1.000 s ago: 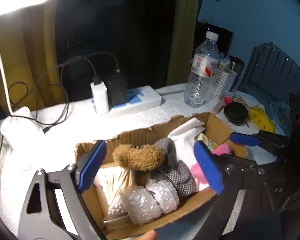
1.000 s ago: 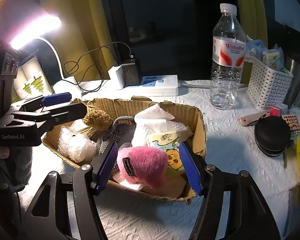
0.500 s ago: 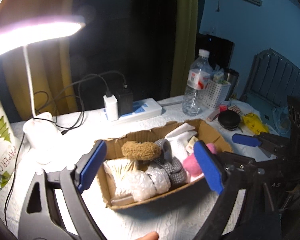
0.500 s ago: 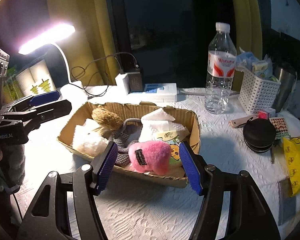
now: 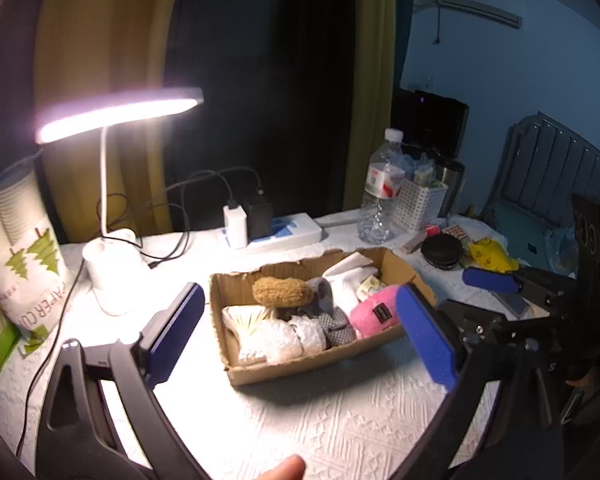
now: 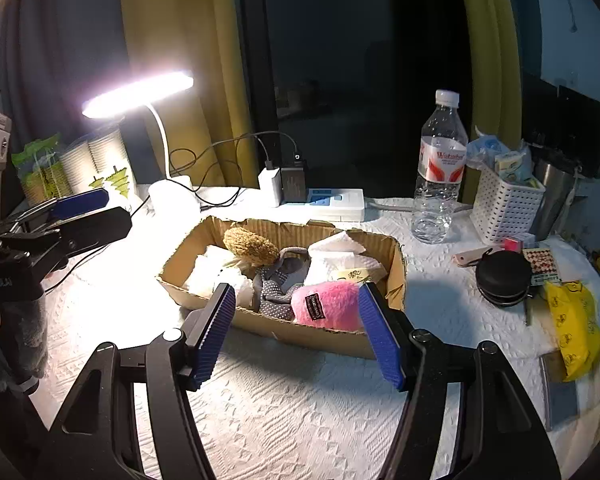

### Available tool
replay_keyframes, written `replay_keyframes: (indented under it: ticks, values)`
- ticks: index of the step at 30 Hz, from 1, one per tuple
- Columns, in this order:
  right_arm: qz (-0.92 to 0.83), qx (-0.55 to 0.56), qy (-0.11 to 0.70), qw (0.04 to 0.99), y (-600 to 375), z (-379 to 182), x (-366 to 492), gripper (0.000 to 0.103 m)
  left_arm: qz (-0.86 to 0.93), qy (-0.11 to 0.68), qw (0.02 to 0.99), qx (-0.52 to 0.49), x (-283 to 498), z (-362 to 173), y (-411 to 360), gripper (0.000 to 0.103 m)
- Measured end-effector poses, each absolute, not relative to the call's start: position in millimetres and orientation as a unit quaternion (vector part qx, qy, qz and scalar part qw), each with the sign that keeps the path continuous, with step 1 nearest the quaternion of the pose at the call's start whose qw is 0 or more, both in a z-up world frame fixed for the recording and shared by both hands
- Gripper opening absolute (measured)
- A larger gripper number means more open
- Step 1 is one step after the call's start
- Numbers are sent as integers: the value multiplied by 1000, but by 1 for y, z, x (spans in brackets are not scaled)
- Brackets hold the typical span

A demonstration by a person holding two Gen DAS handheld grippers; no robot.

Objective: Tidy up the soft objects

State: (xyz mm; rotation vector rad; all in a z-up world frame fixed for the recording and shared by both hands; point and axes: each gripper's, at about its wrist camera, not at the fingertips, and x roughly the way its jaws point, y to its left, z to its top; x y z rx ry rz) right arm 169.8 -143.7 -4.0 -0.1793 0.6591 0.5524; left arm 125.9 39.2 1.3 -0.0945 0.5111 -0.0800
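Observation:
An open cardboard box (image 6: 332,336) (image 5: 324,360) sits mid-table holding soft things: a pink plush (image 6: 327,309) (image 5: 374,314) at its near right, a brown fuzzy piece (image 6: 250,245) (image 5: 282,292), grey dotted fabric (image 6: 278,284), white bubble wrap (image 5: 278,338) and white tissues (image 6: 332,258). My left gripper (image 5: 300,336) is open and empty, above and short of the box; it also shows in the right wrist view (image 6: 88,216). My right gripper (image 6: 298,334) is open and empty, in front of the box near the pink plush.
A lit desk lamp (image 6: 138,94) stands at the back left beside a pack of paper cups (image 5: 18,256). A power strip with chargers (image 6: 320,200), a water bottle (image 6: 440,172), a white basket (image 6: 508,204), a black round case (image 6: 504,276) and a yellow packet (image 6: 576,324) lie behind and right.
Both grippers have pulled back and up from the box, which looks smaller and farther now. Both stay open and empty. The box contents have not moved.

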Motion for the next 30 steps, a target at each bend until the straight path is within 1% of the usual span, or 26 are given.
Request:
replay_keyframes:
  ticks: [4, 6, 7, 8, 22, 30]
  values:
    - [266, -91, 307, 909, -143, 8, 155, 67, -39, 243, 968, -51, 108, 11, 37, 97]
    - [265, -92, 301, 912, -144, 15, 147, 72, -32, 239, 969, -58, 100, 14, 37, 97]
    - [265, -93, 295, 913, -144, 20, 142, 77, -27, 236, 969, -61, 95, 17, 37, 97]
    - [266, -93, 291, 914, -145, 23, 138, 77, -24, 234, 970, -60, 91, 20, 36, 97]
    - [271, -95, 231, 929, -145, 73, 79, 77, 16, 186, 982, -34, 36, 58, 23, 97]
    - [268, -89, 224, 933, -144, 87, 58, 78, 44, 165, 985, -33, 14, 74, 21, 97]
